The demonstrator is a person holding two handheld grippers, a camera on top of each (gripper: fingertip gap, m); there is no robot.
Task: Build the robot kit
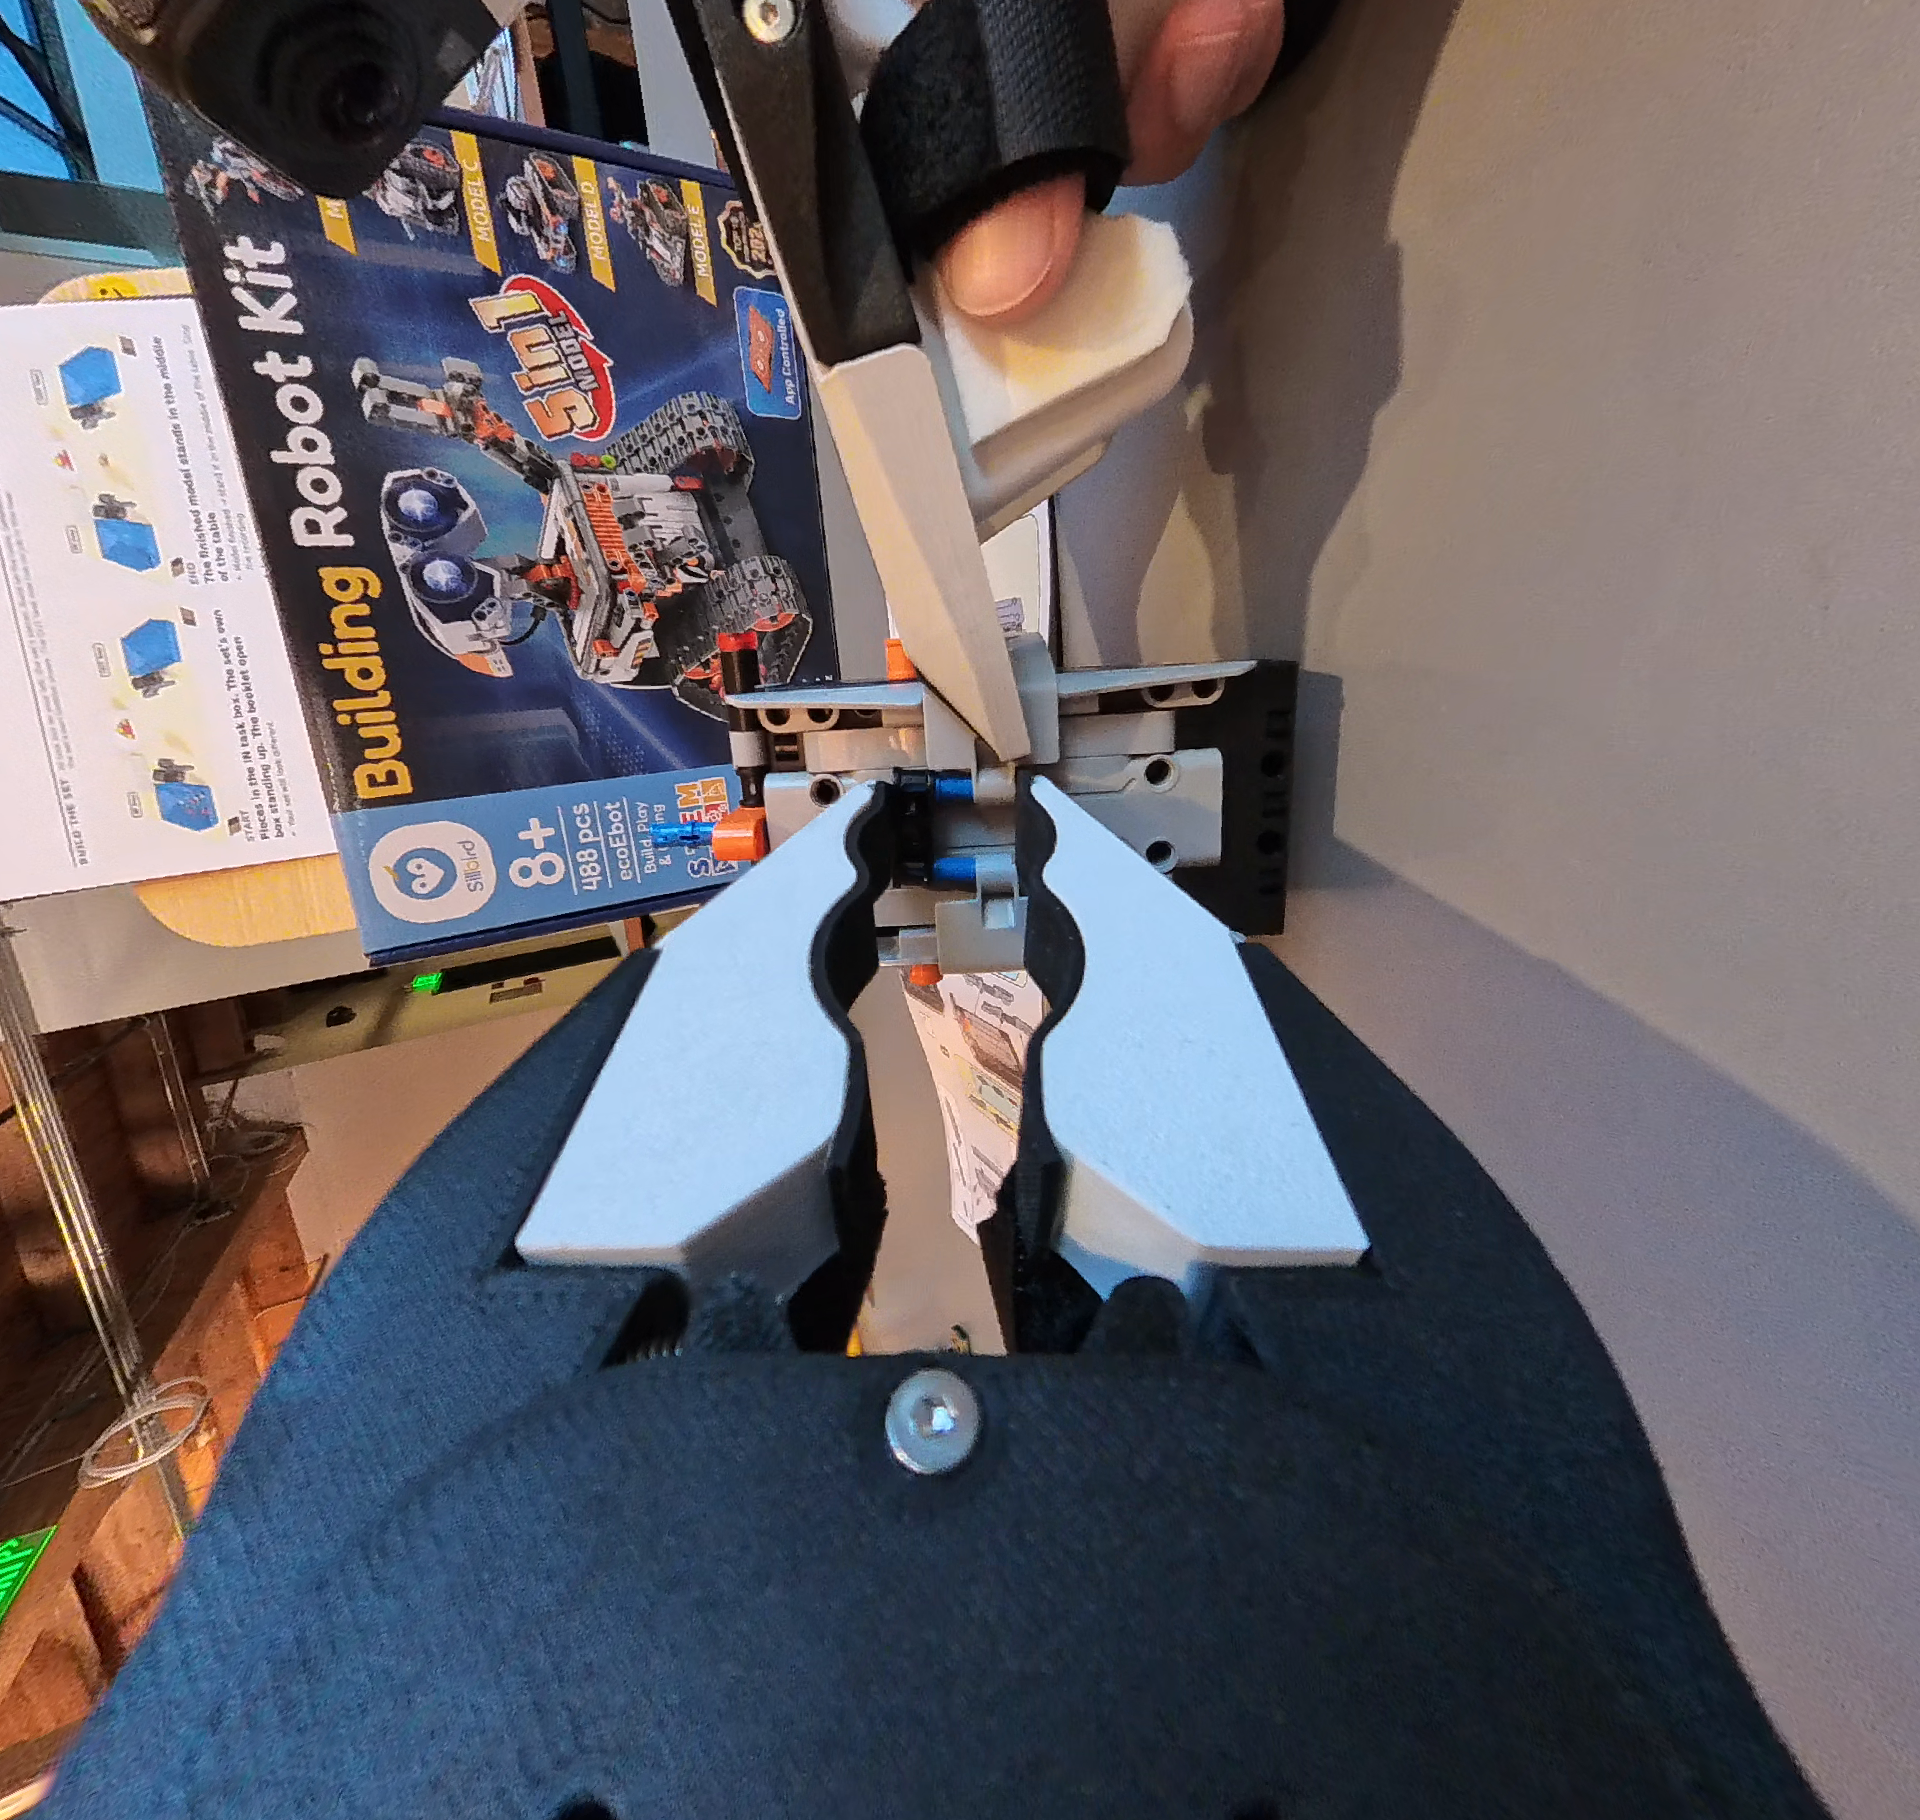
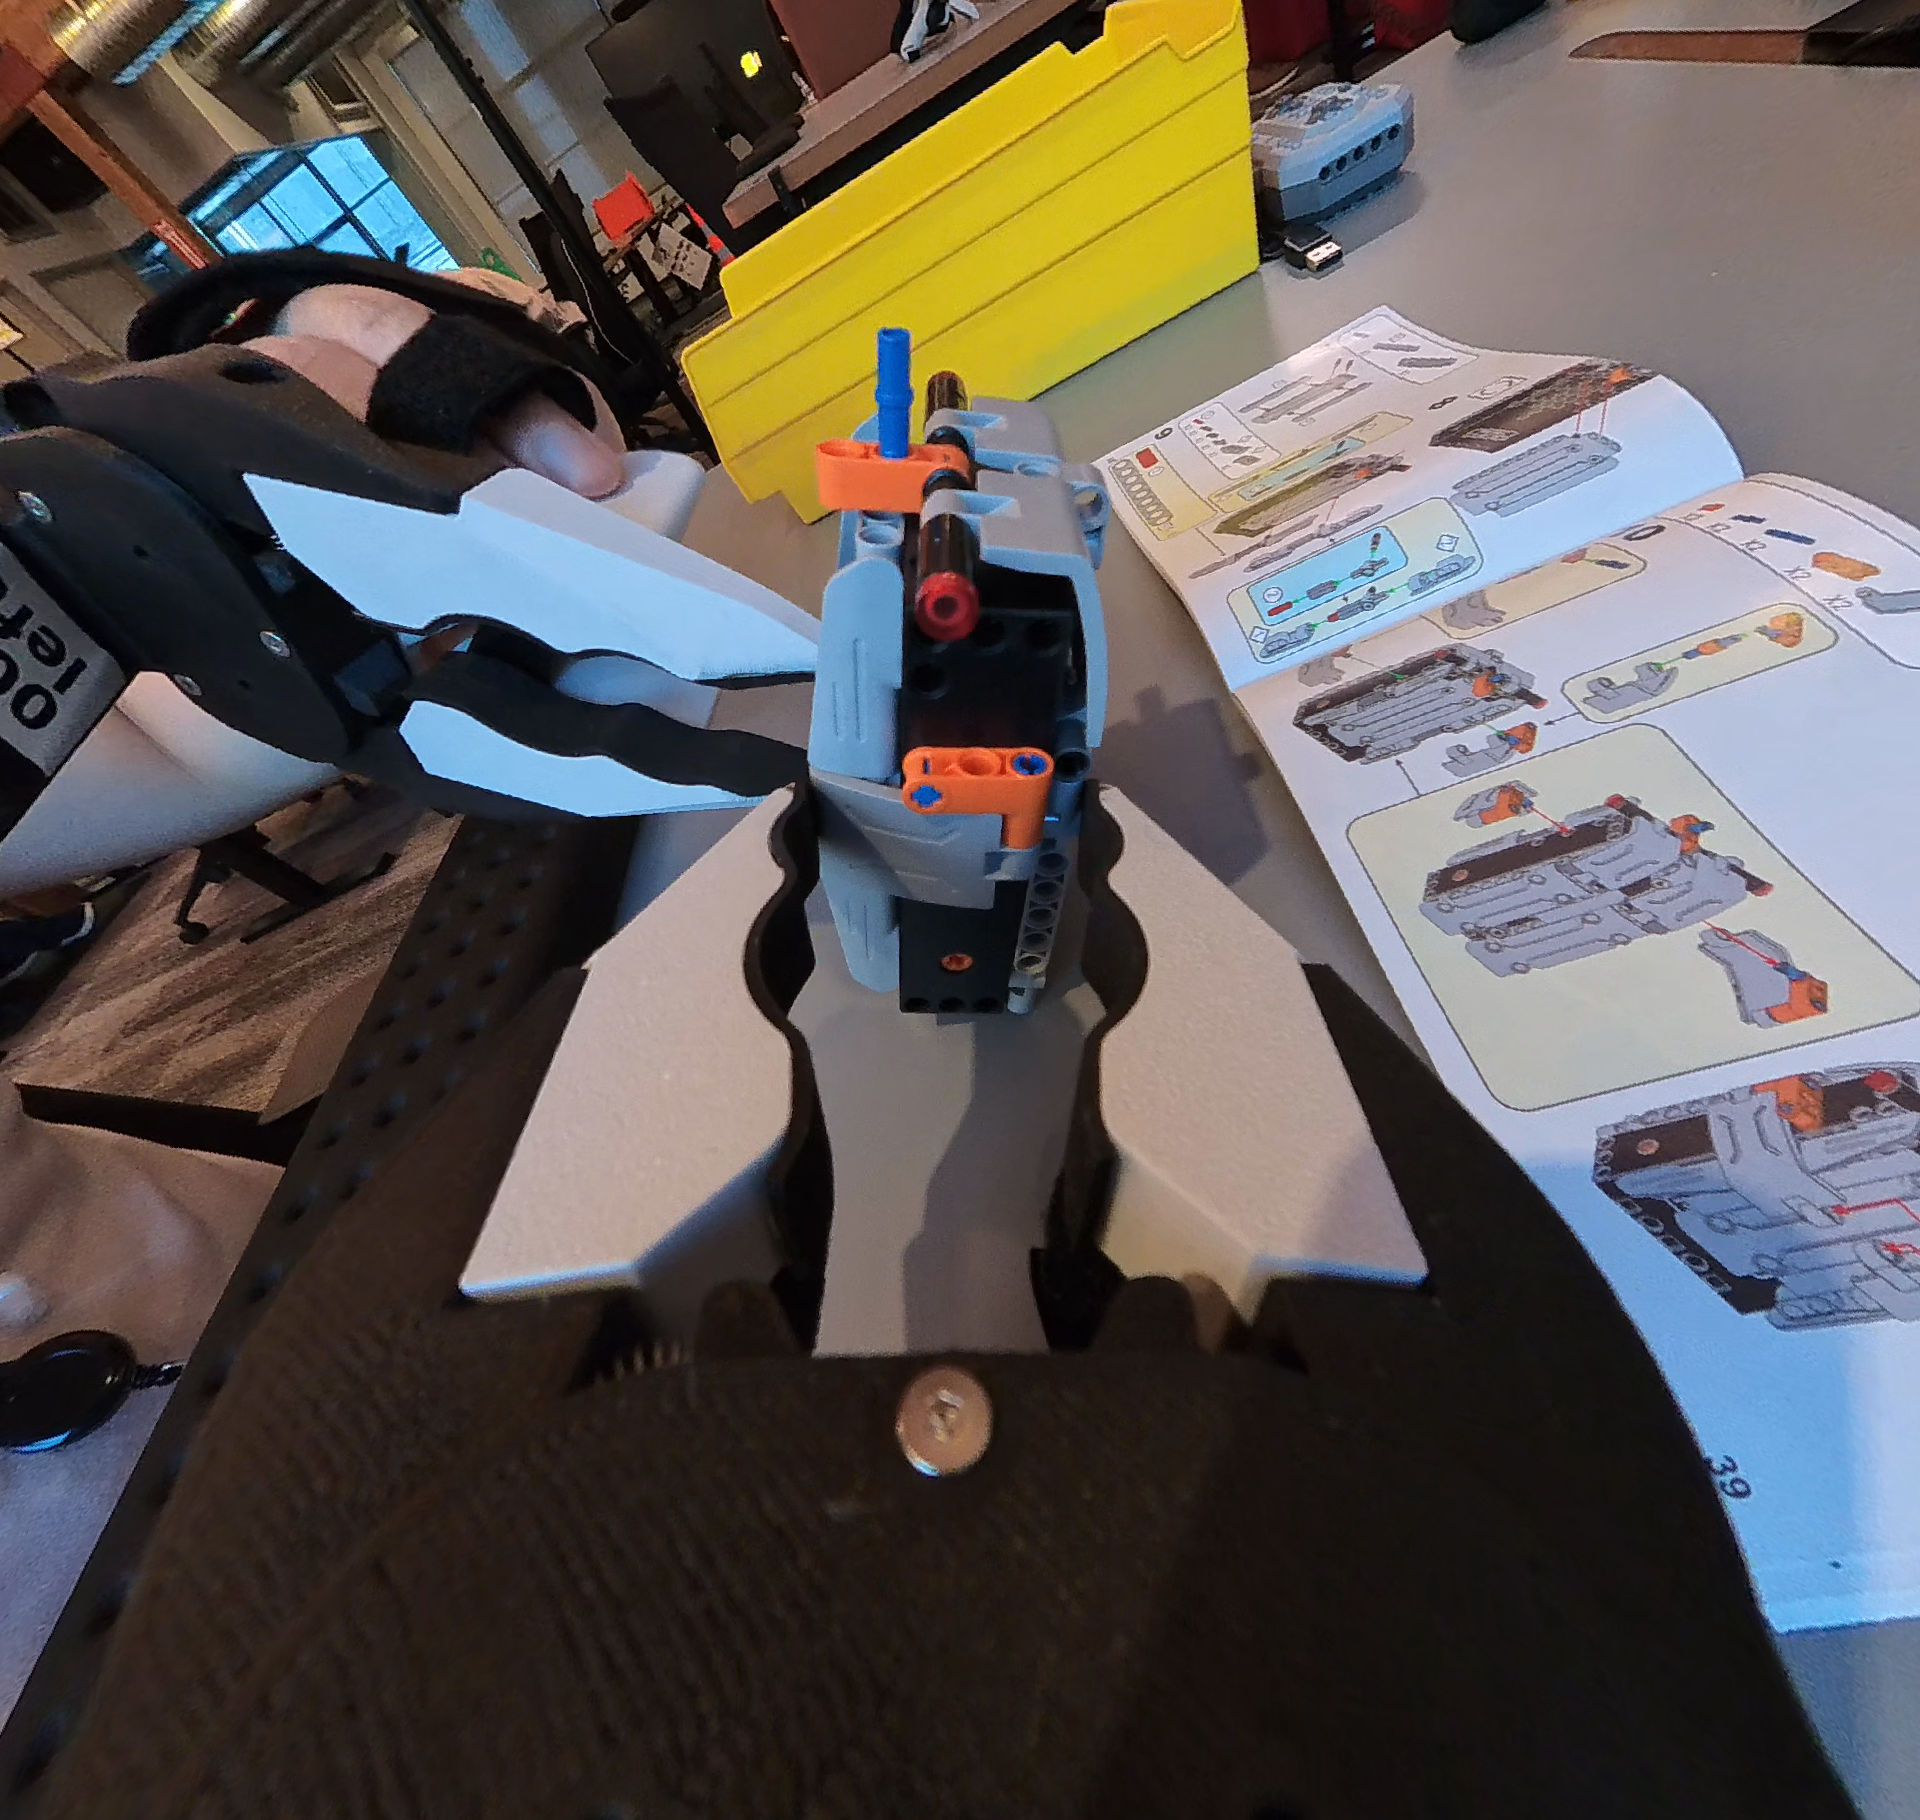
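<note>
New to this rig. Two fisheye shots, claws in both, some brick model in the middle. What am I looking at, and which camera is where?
No robot arm here: a person holds one two-finger gripper in each hand, each with a camera looking along its fingers.

The left wrist view is tilted sideways. The left gripper is shut on the grey, black and orange brick model; the other gripper comes in from above, a strapped finger on its trigger.

In the right wrist view, the right gripper straddles the model, which stands on end on the grey table. Whether its pads press the model, I cannot tell. The left gripper grips from the side.

Nearby: an open instruction booklet, a yellow bin, a grey block with ports, and the kit box.
</note>
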